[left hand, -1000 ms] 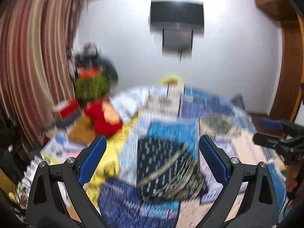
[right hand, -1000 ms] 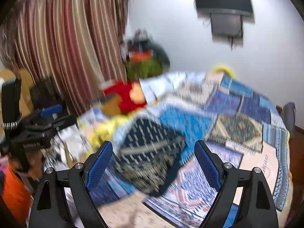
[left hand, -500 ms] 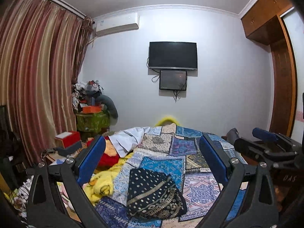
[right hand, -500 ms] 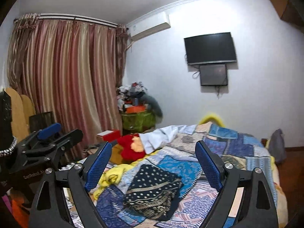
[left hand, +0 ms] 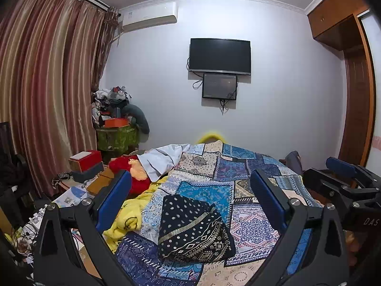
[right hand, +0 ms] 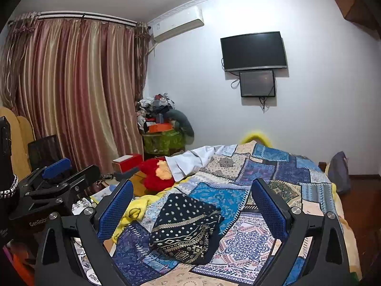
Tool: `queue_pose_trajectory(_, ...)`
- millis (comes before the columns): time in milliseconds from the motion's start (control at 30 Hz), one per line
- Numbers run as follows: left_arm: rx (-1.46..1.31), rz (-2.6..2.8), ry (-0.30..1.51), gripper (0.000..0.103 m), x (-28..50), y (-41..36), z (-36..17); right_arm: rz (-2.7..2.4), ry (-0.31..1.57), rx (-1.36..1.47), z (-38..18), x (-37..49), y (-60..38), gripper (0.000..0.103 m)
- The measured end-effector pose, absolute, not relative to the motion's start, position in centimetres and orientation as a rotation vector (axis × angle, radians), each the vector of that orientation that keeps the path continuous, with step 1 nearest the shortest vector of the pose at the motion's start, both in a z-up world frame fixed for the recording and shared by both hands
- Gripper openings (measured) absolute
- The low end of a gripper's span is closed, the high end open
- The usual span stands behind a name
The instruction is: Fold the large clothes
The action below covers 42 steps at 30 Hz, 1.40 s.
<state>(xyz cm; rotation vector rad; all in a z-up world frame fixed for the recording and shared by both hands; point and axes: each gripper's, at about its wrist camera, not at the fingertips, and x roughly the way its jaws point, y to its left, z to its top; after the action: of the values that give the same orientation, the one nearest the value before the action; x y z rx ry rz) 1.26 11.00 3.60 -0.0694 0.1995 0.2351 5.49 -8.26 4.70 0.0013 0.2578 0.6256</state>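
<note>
- On the bed, the folded dark garment is laid flat, so the fold is judged finished.
- Both the left hand-held gripper and the right hand-held gripper are held wide open and empty, well above it.

Evenly lit, sharp frames; fisheye-bent, dark-vignetted edges.

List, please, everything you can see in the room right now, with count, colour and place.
folded garment: one, black with pale dots and bands, on the bed's near end
patchwork bedspread: one, blue and beige, covering the bed
yellow blanket: one, bed's left edge
white cloth: one, far left of the bed
red plush: one, beside the bed
television: one, black, on the wall
small screen: one, dark, below the television
air conditioner: one, white, high on the wall
curtain: one, striped red-gold, left
left gripper: open, empty
right gripper: open, empty
</note>
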Motion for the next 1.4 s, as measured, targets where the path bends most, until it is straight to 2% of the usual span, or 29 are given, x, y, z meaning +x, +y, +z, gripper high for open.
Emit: queue_pose_trajectory(1400,-0.112,0.188,0.239,0.102,2.5,11.5,2.6,0.633,0.283,0.013,4.2,6.1,-8.8,0.1)
